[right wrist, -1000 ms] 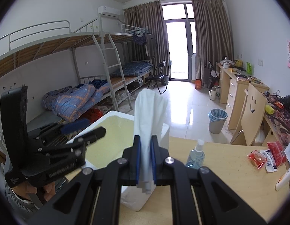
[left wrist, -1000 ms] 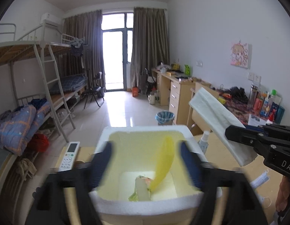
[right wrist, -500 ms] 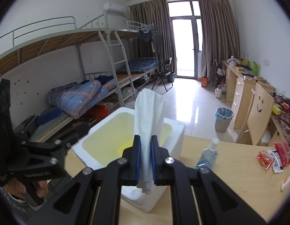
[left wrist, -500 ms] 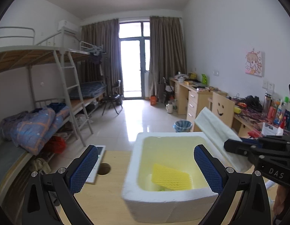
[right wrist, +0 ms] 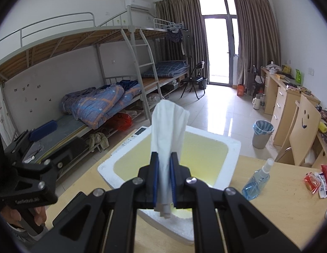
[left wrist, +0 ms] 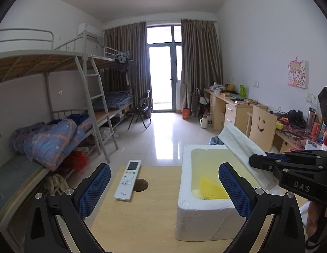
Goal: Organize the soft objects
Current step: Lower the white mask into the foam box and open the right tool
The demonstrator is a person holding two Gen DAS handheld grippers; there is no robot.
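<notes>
The right gripper (right wrist: pixel 163 177) has its blue pads (right wrist: pixel 155 177) pinched tight on a folded white cloth (right wrist: pixel 166 130), which stands upright from the jaws and fans out above them. The gripper points forward and slightly down, held over the near rim of a white foam box (right wrist: pixel 234 147) with a yellowish inside. The left gripper (left wrist: pixel 163 189) stands wide apart with nothing between its blue-padded fingers (left wrist: pixel 93 187); its jaws have just been opening. It also tilts gently down, to the left of the box, over bare tabletop. A person's hand (right wrist: pixel 37 214) grips its handle at the near left.

A yellow mesh foam sleeve (left wrist: pixel 213 190) lies inside the box, at its bottom. The box sits on a pale wooden table (left wrist: pixel 142 215). A white remote control (left wrist: pixel 128 180) lies left of the box, beside a round hole (left wrist: pixel 141 185) in the tabletop. A blue spray bottle (right wrist: pixel 258 181) stands right of the box, and red snack packets (right wrist: pixel 317 181) lie farther right.

Beyond the table are metal bunk beds (right wrist: pixel 100 67) along the left wall, desks on the right, and a curtained glass door (left wrist: pixel 164 76) at the far end.
</notes>
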